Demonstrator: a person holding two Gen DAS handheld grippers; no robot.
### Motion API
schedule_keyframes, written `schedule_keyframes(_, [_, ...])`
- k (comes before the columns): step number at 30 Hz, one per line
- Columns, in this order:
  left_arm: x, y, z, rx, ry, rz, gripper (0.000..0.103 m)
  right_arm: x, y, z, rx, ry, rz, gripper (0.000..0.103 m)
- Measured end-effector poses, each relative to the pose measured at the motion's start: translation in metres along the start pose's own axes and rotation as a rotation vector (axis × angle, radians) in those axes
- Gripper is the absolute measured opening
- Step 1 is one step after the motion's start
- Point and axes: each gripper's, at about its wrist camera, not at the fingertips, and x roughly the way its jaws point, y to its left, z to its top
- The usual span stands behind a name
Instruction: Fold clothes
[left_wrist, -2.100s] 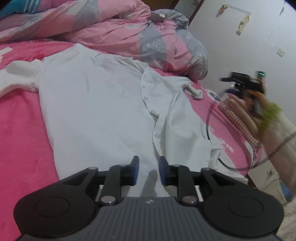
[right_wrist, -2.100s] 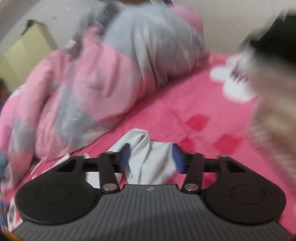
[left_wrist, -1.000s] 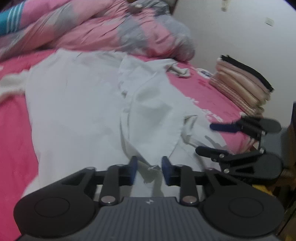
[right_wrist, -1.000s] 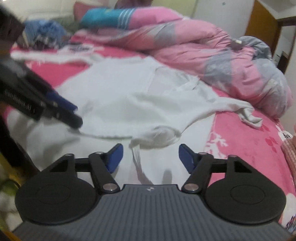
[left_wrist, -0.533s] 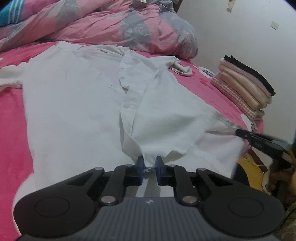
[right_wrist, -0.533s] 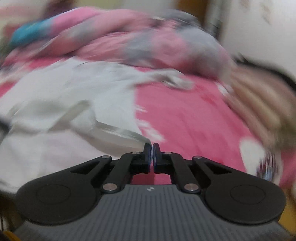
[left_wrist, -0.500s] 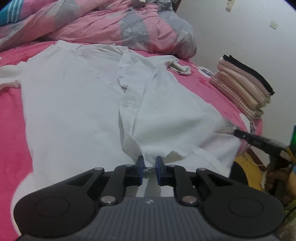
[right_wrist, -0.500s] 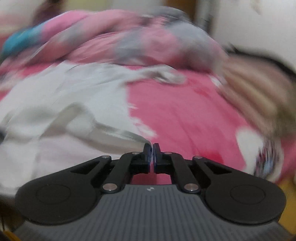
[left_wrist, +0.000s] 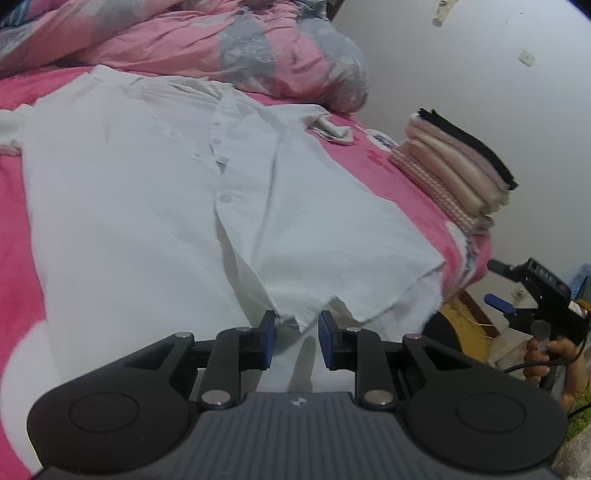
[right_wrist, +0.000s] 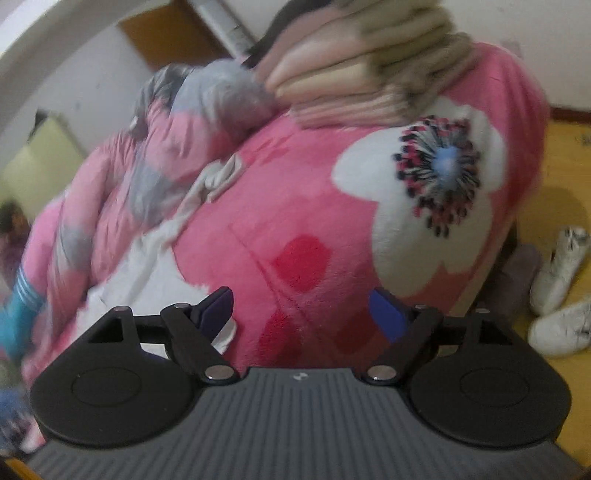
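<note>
Between the opening jaws of the left gripper (left_wrist: 296, 341) lies the white shirt's (left_wrist: 155, 206) hem corner, spread flat on the pink blanket (right_wrist: 314, 221) ahead, pads not pressing it. Off to its right, the right gripper (right_wrist: 303, 310) is spreading wide, empty, over bare blanket. Best to regrip both hem corners evenly before folding upward.

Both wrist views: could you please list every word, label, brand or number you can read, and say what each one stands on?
No text can be read in either view.
Small pale mark on the left gripper body: a logo, no letters.
Same mark on the right gripper body: no letters.
Blue print on the pink blanket beside the folded stack: too blurred to read.
</note>
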Motion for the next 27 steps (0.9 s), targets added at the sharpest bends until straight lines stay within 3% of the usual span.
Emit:
schedule_keyframes(4, [-0.003, -0.002, -0.004, 0.01, 0.012, -0.049, 0.029, -0.004, 0.02, -0.006, 0.036, 0.066, 0.181, 0.081])
schedule_keyframes(10, [-0.012, 0.003, -0.008, -0.007, -0.008, -0.065, 0.029, 0.029, 0.081, -0.034, 0.016, 0.323, 0.455, 0.081])
schedule_keyframes(13, [-0.021, 0.008, -0.007, -0.011, -0.041, -0.033, 0.029, 0.041, 0.097, -0.045, 0.019, 0.394, 0.452, 0.08])
schedule_keyframes(19, [-0.034, 0.016, -0.003, 0.005, -0.045, -0.032, 0.03, 0.043, 0.082, -0.051, 0.141, 0.41, 0.378, 0.074])
schedule_keyframes(27, [-0.037, 0.048, 0.002, -0.177, -0.04, -0.053, 0.03, 0.053, 0.063, -0.052, 0.223, 0.393, 0.335, 0.062])
